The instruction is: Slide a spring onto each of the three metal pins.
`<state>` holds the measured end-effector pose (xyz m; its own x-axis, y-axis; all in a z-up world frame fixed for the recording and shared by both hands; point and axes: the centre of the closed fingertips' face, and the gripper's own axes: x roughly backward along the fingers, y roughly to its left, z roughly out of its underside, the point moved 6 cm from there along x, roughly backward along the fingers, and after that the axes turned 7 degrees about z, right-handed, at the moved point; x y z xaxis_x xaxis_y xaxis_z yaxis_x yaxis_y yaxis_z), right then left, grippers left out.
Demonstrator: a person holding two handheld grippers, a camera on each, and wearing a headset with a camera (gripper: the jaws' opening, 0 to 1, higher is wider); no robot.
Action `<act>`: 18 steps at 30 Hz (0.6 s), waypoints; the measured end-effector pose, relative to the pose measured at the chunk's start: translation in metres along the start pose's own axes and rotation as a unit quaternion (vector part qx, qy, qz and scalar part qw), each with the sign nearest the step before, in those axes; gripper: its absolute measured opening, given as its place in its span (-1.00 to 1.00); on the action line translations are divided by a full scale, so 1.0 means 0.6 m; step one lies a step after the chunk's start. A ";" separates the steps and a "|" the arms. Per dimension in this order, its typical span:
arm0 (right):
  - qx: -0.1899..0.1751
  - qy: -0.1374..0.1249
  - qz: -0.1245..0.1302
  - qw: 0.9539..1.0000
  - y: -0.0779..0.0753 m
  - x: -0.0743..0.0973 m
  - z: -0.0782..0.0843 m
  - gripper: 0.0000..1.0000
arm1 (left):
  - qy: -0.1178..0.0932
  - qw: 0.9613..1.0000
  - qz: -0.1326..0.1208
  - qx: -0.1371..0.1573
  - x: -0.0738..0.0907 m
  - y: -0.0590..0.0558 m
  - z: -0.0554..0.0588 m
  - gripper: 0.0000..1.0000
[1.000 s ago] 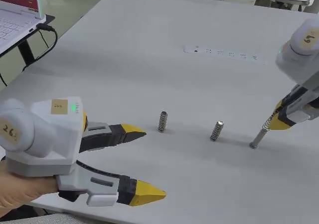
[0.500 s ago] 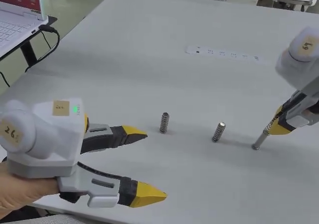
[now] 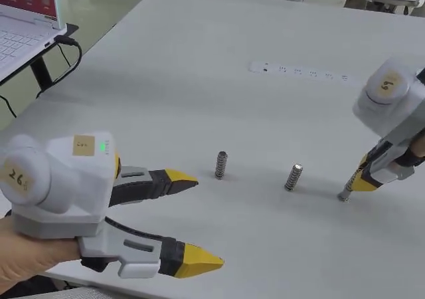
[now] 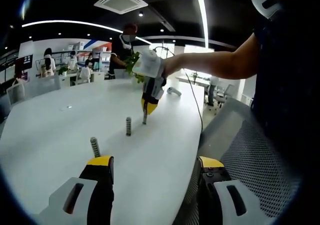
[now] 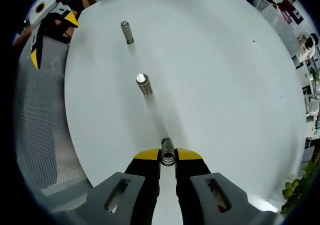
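1. The last spring [image 5: 168, 152] is being gripped between the clenched jaws of the right tool [image 3: 364, 179], over the rightmost pin [image 3: 344, 193], which stands near the right edge of the surface [image 3: 199, 80]
2. The left tool [image 3: 206, 220] is being held released and empty, jaws spread wide, well apart from the pins
3. The left pin [image 3: 221, 165] and the middle pin [image 3: 293, 177] are each already wearing a spring
4. The rightmost pin looks tilted, so if the spring is being pushed off the pin's axis, a coil could be snagged on the head and buckled, or the pin could be tipped over
5. In the right gripper view, the spring's open end is being shown between the jaws, with the pin hidden behind it; in the head view, the pin's foot on the surface is being shown; in the left gripper view, the row of pins is being seen from the side
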<state>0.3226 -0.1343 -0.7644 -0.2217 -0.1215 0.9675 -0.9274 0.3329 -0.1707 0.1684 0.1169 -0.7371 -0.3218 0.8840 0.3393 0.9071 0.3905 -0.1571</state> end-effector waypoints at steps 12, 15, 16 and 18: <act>0.000 0.003 0.010 1.000 0.007 -0.031 -0.006 -0.83 | 0.002 1.000 0.000 0.001 -0.002 0.003 0.003 0.25; 0.001 0.003 0.012 1.000 0.006 -0.034 -0.007 -0.83 | 0.002 1.000 -0.001 0.001 -0.001 0.004 0.003 0.25; 0.001 0.004 0.012 1.000 0.007 -0.035 -0.007 -0.83 | 0.002 1.000 -0.001 0.001 -0.001 0.004 0.003 0.25; 0.001 0.003 0.013 1.000 0.006 -0.034 -0.008 -0.83 | 0.002 1.000 -0.001 0.002 -0.001 0.003 0.004 0.25</act>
<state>0.3253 -0.1259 -0.7840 -0.2445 -0.1074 0.9637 -0.9215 0.3350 -0.1965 0.1697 0.1178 -0.7398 -0.3223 0.8822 0.3433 0.9057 0.3929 -0.1595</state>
